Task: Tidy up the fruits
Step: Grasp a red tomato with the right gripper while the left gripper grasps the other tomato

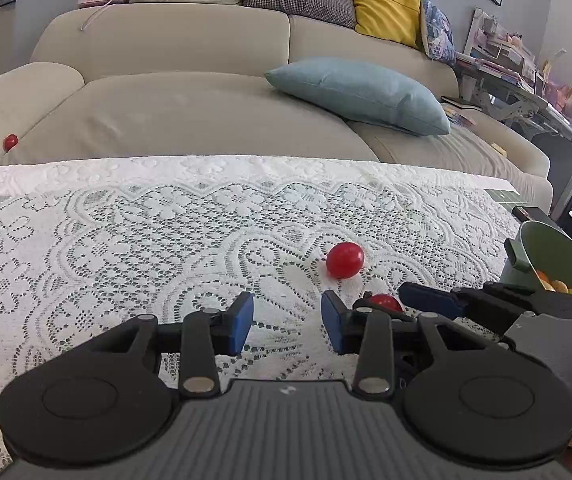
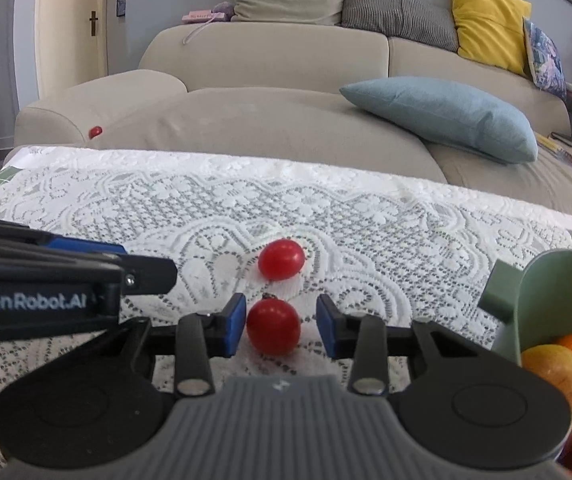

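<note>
My left claw [image 1: 287,322] hangs spread over bare lace on the counter [image 1: 126,248]. Just right, my right claw [image 2: 280,325] brackets the near tomato [image 2: 273,327], pads not yet pressing. The far tomato [image 2: 281,259] lies beyond. The green bowl [image 2: 545,300] of fruit stands far right.

White floral lace cloth [image 2: 365,216] over the desk, green tile showing at its corners. Two glossy red tomatoes [image 2: 273,327] mid-desk, a third red one [image 2: 95,132] on the beige sofa [image 2: 266,60]. Pale green bowl [image 2: 545,300] at the right edge, holding orange and yellow fruit [image 2: 557,376]. Blue pads [image 2: 234,324], black arms. Light blue, yellow and checked cushions.
</note>
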`<action>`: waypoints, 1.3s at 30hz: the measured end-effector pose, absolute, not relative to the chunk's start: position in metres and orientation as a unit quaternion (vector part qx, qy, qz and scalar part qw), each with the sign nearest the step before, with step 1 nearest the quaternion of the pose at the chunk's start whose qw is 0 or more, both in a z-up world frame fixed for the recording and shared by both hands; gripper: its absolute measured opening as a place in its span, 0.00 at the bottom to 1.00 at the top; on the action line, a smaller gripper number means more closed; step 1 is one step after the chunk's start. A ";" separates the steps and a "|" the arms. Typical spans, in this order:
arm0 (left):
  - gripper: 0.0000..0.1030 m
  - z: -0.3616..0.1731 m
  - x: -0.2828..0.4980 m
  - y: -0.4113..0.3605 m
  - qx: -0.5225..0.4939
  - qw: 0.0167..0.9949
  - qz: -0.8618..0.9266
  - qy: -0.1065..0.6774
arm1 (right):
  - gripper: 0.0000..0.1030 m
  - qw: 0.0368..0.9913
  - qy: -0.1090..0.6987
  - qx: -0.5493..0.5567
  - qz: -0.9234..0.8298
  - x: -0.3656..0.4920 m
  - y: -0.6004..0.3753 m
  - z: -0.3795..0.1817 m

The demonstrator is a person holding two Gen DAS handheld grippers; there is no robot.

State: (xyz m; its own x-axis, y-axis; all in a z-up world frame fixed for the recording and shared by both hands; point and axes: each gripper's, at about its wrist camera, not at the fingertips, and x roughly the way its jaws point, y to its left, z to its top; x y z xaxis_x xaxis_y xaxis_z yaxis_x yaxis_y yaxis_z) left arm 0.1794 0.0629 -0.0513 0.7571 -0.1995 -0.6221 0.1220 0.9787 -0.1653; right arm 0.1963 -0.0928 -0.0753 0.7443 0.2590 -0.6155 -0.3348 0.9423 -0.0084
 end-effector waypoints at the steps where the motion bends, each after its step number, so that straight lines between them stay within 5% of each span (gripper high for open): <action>1: 0.45 -0.052 0.180 0.063 -0.057 0.935 -0.086 0.339 | 0.32 0.931 0.322 -0.056 0.161 0.197 -0.093 -0.076; 4: 0.45 -0.054 0.181 0.063 -0.058 0.934 -0.086 0.342 | 0.25 0.929 0.325 -0.059 0.167 0.198 -0.091 -0.078; 22: 0.45 -0.039 0.178 0.071 -0.081 0.941 -0.092 0.316 | 0.24 0.937 0.289 -0.045 0.189 0.182 -0.104 -0.043; 39: 0.45 -0.051 0.211 0.010 0.020 0.936 -0.122 0.330 | 0.24 0.945 0.277 0.089 0.147 0.193 -0.173 -0.010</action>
State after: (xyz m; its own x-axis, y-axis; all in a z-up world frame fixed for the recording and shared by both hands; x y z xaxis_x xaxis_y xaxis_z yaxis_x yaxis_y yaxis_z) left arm 0.2108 0.0100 -0.0515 0.7531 -0.2145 -0.6220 0.2414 0.9695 -0.0421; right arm 0.1929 -0.1733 -0.0097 0.8034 0.3269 -0.4976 -0.2281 0.9410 0.2500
